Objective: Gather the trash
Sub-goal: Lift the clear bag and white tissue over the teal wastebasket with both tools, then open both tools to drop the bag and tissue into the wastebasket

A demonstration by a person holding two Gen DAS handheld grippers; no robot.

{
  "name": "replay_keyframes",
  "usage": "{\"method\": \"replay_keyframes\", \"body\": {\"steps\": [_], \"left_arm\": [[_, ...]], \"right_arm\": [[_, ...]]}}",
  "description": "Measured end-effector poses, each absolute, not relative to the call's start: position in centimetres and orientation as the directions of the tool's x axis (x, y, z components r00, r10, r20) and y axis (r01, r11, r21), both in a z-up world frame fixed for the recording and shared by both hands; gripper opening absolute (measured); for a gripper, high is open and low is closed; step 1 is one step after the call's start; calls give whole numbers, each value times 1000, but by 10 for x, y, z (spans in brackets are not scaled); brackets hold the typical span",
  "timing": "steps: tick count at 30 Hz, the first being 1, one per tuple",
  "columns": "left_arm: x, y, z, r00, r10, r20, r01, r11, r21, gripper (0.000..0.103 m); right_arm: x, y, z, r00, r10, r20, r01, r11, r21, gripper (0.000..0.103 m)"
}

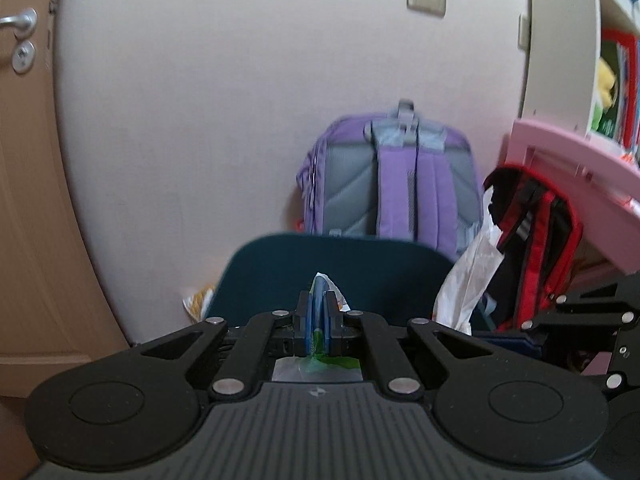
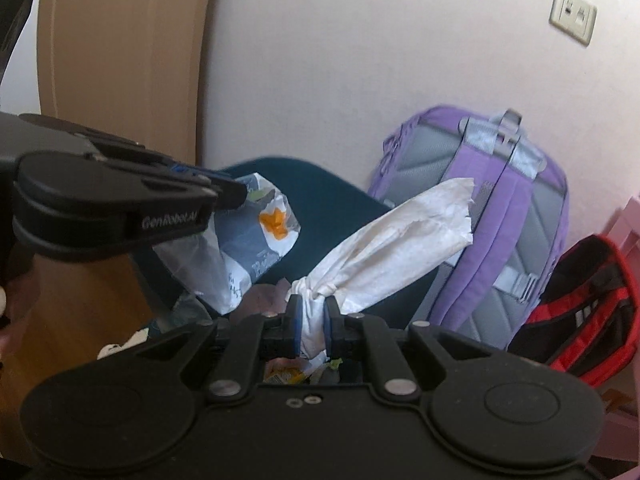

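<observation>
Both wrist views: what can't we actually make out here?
- Teal bin: its inside is hidden in both views, blocked by the gripper bodies.
- Printed plastic bag: held by the left gripper; left wrist view shows only a sliver between the pads, print unreadable.
- White tissue wad: its lower end is cut off behind the right gripper.
- Shelf items: blurred at the left wrist view's right edge.

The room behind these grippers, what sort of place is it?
Probably a child's bedroom or study at home: a purple school backpack leans on the wall beside a red and black backpack, next to pink furniture.
</observation>
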State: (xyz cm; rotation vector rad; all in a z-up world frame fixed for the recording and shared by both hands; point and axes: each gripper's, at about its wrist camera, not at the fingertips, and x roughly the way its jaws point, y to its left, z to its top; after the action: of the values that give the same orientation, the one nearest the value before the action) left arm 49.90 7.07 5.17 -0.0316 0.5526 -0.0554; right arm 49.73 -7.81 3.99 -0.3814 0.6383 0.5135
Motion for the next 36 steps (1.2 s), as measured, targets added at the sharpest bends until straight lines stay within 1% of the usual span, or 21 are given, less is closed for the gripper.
{"method": "replay_keyframes", "body": {"steps": [4, 6, 7, 8, 12, 15, 22, 28, 29, 30, 31, 32, 33, 35, 36], "left_arm": [[510, 69, 33, 819, -68, -569, 53, 998, -43, 5], [517, 68, 27, 805, -71, -589, 55, 997, -46, 5], [518, 68, 24, 799, -72, -597, 54, 997, -48, 5], [520, 68, 22, 795, -72, -603, 52, 997, -50, 5], [524, 69, 16, 783, -70, -618, 44, 997, -57, 6], [524, 70, 16, 772, -73, -631, 41, 997, -64, 6], [520, 68, 21, 760, -85, -644, 46, 996, -76, 9], [500, 66, 35, 760, -97, -643, 56, 995, -85, 10], [495, 66, 39, 762, -101, -640, 57, 994, -90, 14], [489, 66, 42, 763, -104, -638, 58, 994, -93, 21], [484, 66, 46, 765, -104, -636, 59, 994, -92, 26], [478, 66, 49, 770, -102, -630, 58, 994, -91, 37], [471, 65, 53, 777, -103, -621, 60, 994, -90, 53], [456, 65, 61, 795, -97, -598, 61, 995, -79, 65], [449, 64, 65, 802, -94, -590, 62, 995, -75, 66]], "right_arm": [[507, -72, 28, 663, 326, -674, -569, 805, -171, 11], [510, -70, 25, 650, 321, -688, -575, 800, -170, 14], [511, -69, 23, 650, 319, -690, -575, 800, -172, 14], [511, -68, 22, 648, 319, -692, -577, 798, -173, 17], [513, -69, 20, 649, 320, -690, -576, 800, -169, 20], [513, -70, 21, 653, 322, -686, -572, 803, -168, 25], [498, -76, 34, 662, 334, -671, -568, 808, -158, 30], [471, -83, 54, 675, 349, -650, -566, 810, -153, 36], [463, -84, 58, 679, 351, -645, -566, 810, -154, 38], [458, -87, 61, 681, 353, -641, -565, 810, -155, 39], [454, -90, 64, 684, 354, -638, -564, 811, -154, 39], [448, -93, 68, 687, 357, -633, -563, 812, -154, 41], [442, -96, 72, 689, 359, -630, -563, 812, -153, 42], [430, -103, 79, 694, 363, -622, -561, 814, -151, 44], [424, -106, 83, 696, 366, -618, -561, 814, -150, 46]]}}
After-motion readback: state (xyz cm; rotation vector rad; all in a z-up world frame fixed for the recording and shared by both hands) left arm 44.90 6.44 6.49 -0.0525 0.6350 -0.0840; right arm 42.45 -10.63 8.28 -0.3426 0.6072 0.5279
